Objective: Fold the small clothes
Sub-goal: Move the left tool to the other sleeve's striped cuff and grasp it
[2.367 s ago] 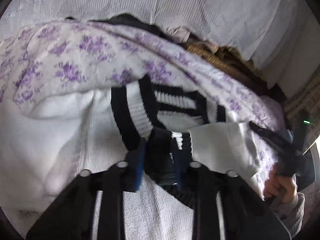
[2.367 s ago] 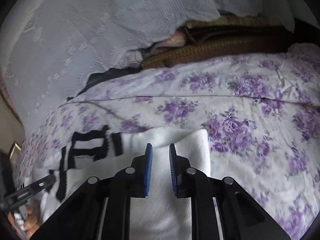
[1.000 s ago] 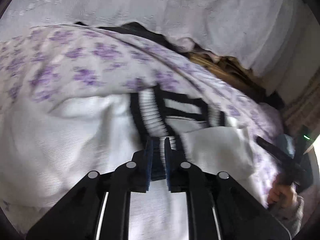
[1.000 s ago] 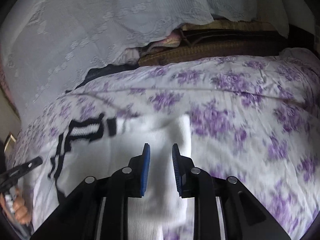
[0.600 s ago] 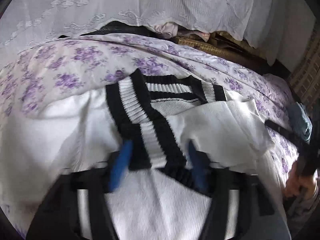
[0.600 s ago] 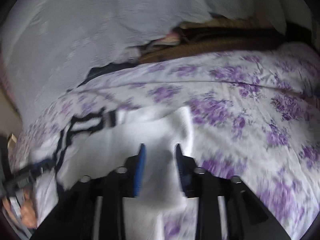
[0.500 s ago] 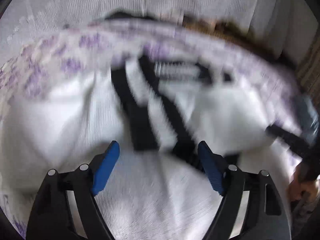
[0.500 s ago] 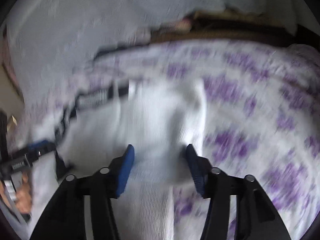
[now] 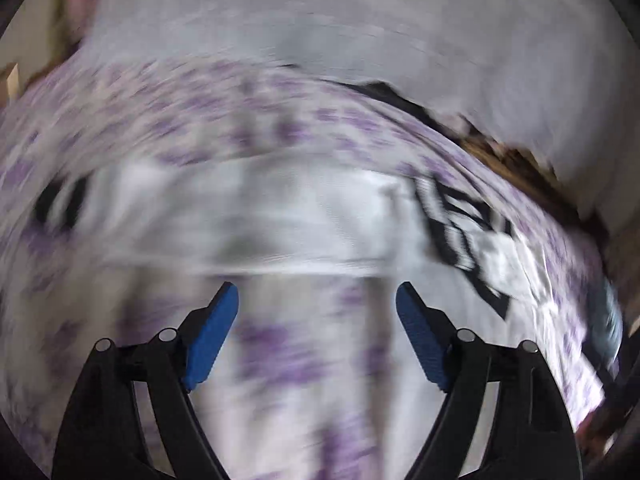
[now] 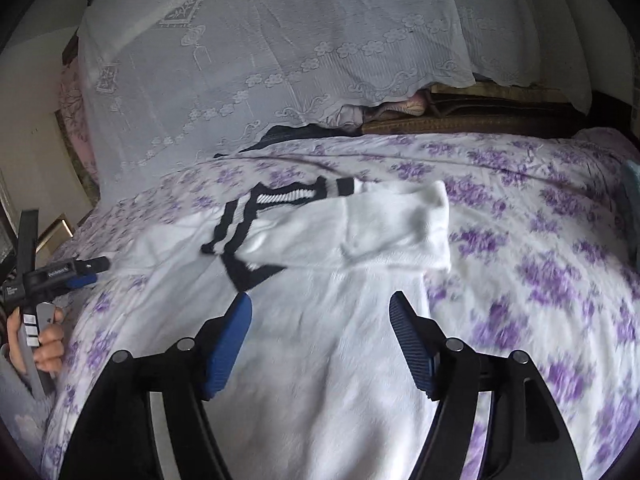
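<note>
Bed (image 10: 560,216), purple-flower sheet; lace cloth (image 10: 280,40) at far side. White knit sweater (image 10: 328,320) with black-striped V-neck flat mid-bed, sleeve folded across chest. Right tool (image 10: 320,312) spread wide, empty, over sweater. Left tool (image 9: 316,308) spread, empty; view blurred. No legible writing.

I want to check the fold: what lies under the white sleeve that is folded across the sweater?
Under the sleeve lies the sweater's white front and part of its black-striped collar. The rest of the collar is covered. The flowered bedsheet is beneath.
</note>
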